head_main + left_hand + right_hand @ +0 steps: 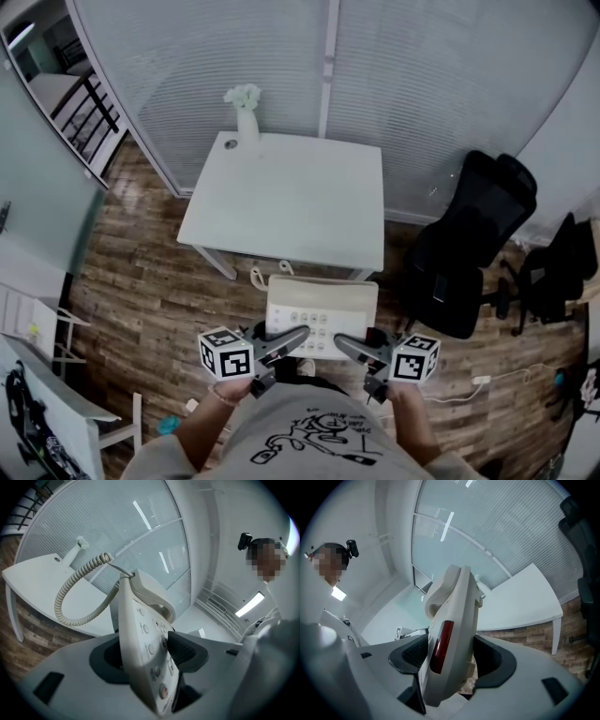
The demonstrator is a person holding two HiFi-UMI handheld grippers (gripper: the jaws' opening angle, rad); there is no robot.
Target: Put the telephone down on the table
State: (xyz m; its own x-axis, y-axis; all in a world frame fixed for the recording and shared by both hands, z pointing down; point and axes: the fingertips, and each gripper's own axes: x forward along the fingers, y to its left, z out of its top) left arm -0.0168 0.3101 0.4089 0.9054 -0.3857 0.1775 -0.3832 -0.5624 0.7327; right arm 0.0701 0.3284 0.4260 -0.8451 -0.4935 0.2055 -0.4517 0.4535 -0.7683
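Note:
A cream desk telephone (pixel 322 314) with a keypad hangs in the air just before the near edge of the white table (pixel 291 202), above the wooden floor. My left gripper (pixel 298 339) is shut on its left end and my right gripper (pixel 345 345) on its right end. In the left gripper view the telephone (pixel 145 644) stands edge-on between the pads of the left gripper (pixel 150 656), and its coiled cord (pixel 70 597) loops toward the table (pixel 37 581). In the right gripper view the right gripper (pixel 452 660) clamps the telephone (pixel 450 634), whose end bears a red strip.
A white vase of flowers (pixel 246 117) and a small round object (pixel 231 143) stand at the table's far left corner. A black office chair (pixel 473 248) sits right of the table, with more black gear (pixel 553 267) beyond. Frosted glass walls lie behind.

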